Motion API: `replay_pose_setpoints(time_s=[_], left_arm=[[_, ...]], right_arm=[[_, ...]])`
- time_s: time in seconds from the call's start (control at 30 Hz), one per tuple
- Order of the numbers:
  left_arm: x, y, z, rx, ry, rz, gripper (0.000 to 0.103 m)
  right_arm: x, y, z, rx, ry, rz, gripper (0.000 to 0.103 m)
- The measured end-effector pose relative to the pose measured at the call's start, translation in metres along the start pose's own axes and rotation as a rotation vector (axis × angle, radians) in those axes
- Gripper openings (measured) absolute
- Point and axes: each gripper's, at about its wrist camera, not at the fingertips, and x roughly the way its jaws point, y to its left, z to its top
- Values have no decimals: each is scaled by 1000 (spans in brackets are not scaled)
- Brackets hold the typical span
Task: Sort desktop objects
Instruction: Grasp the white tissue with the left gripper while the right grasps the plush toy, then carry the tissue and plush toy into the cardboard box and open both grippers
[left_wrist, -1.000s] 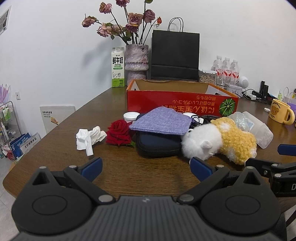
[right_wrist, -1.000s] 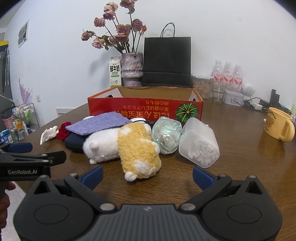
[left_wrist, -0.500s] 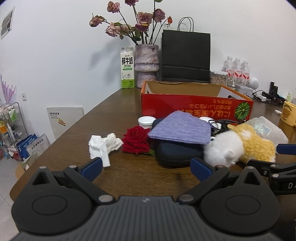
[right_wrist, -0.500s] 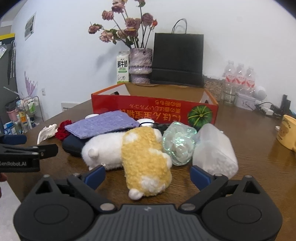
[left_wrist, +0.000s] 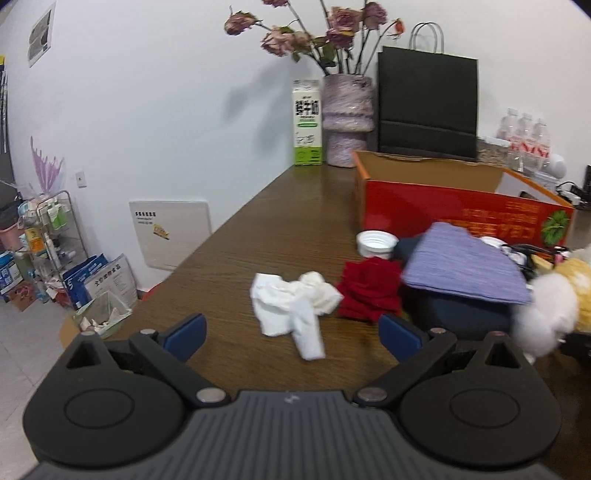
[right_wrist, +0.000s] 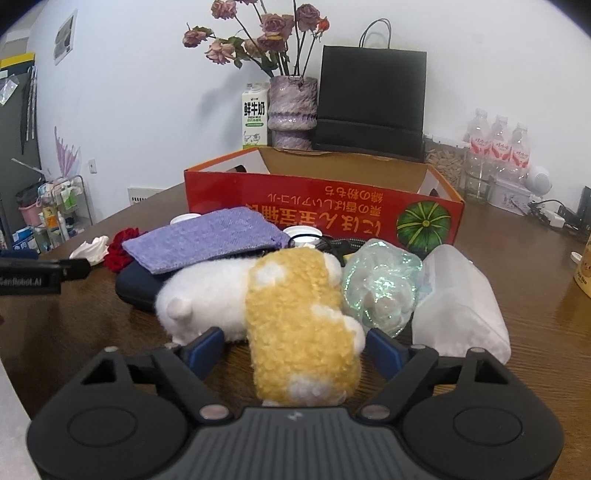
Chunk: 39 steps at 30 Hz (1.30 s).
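The left gripper (left_wrist: 291, 338) is wide open and holds nothing, its fingers on either side of a crumpled white tissue (left_wrist: 295, 304) lying on the bench (left_wrist: 258, 236) beside a red rose (left_wrist: 369, 291). The right gripper (right_wrist: 295, 349) is also wide open, its fingers flanking the yellow end of a plush toy (right_wrist: 295, 314) without gripping it. A red box (right_wrist: 325, 206) stands behind the pile.

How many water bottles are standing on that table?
3 water bottles, side by side at the back right of the table, behind the red box: one on the left, one in the middle, one on the right. More could be hidden behind them.
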Motion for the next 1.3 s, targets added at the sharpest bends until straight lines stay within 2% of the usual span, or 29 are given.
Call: replay_pose_setpoints(time_s=[0.27,0.4,0.47,0.5,0.53,0.63,0.87,0.9,1.3], left_arm=[[27,10,12,1,51,-42,83],[39,12,13,-18,97,-68,57],[40,13,12,-19,88,-55,45],[39,14,12,-25,85,-57,31],[38,15,13,-33,86,-59,23],[33,18,12,-48,80,-59,19],[14,18,7,-58,42,-45,19],[10,17,6,-11,31,-133,19],[-25,3,6,3,-12,-168,19]], right_arm=[[5,-1,0,13,6,-11,62],[4,-3,-1,18,4,-8,58],[3,-3,-2,16,2,-8,58],[3,-4,-2,18,1,-6,57],[2,-3,-3,19,0,-5,57],[1,-3,-4,24,-6,5,54],[-8,-3,-7,34,-28,22,51],[-10,-3,-8,32,-34,24,50],[-40,-2,-14,0,-118,44,46]])
